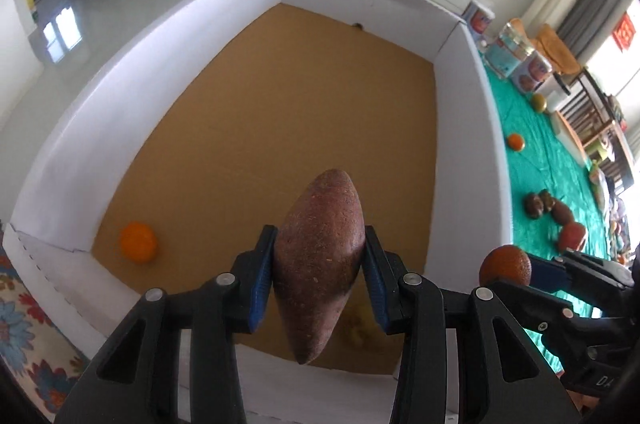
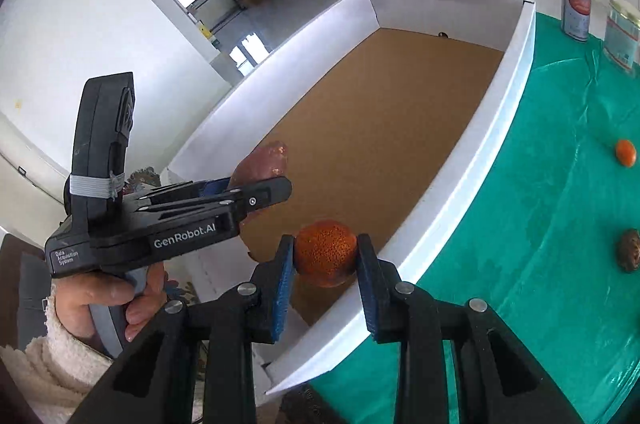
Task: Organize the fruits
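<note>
My left gripper (image 1: pixel 319 266) is shut on a long reddish-brown sweet potato (image 1: pixel 320 252) and hangs over the white-walled box (image 1: pixel 160 35) with a brown cardboard floor. An orange (image 1: pixel 138 242) lies in the box's near left corner. My right gripper (image 2: pixel 325 264) is shut on a dark orange (image 2: pixel 326 252), held above the box's near right wall (image 2: pixel 460 199). In the left wrist view that dark orange (image 1: pixel 506 264) shows at the right, beside the box. The right wrist view shows the left gripper (image 2: pixel 256 191) side-on, with the sweet potato (image 2: pixel 262 159) sticking out past it.
On the green cloth (image 1: pixel 532 159) right of the box lie an orange (image 1: pixel 516 141), several brown fruits (image 1: pixel 548 207) and a reddish one (image 1: pixel 572 236). Cans (image 2: pixel 576 9) stand at the cloth's far end. A hand (image 2: pixel 108 296) in a white fleece sleeve holds the left gripper.
</note>
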